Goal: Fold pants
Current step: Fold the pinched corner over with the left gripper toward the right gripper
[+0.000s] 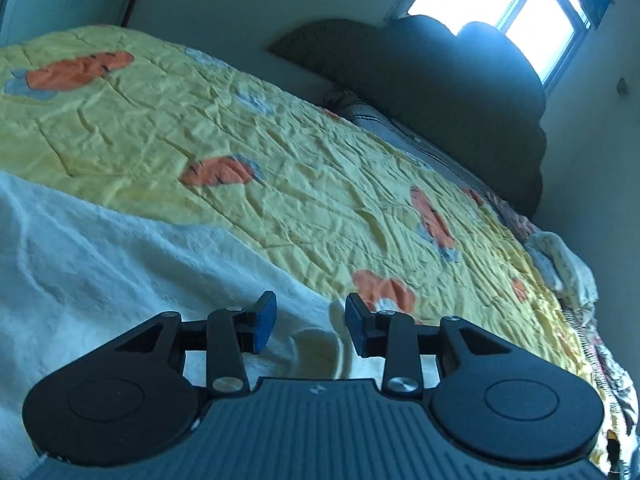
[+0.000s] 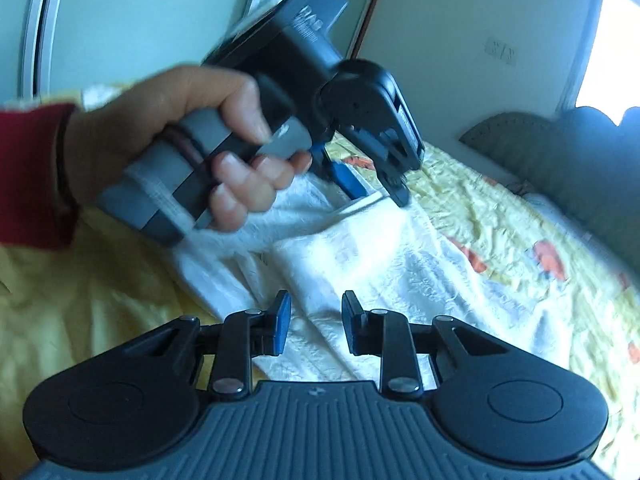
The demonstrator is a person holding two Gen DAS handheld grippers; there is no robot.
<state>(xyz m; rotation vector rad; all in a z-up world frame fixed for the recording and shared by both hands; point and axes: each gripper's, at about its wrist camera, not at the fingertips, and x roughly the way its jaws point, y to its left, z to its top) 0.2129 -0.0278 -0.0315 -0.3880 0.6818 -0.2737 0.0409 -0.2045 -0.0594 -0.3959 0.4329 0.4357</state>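
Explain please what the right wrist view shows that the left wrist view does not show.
Only the right wrist view shows the person's hand with a red sleeve, gripping the left gripper from outside, and a pale door. Only the left wrist view shows the window panes and rumpled bedding at the bed's edge. Both show the white pants, the yellow carrot-print quilt, the dark headboard, and jaws standing apart with nothing clamped.

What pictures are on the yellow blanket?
Orange carrots with pale blue-grey leaves, scattered over the yellow blanket. The left wrist view shows them best.
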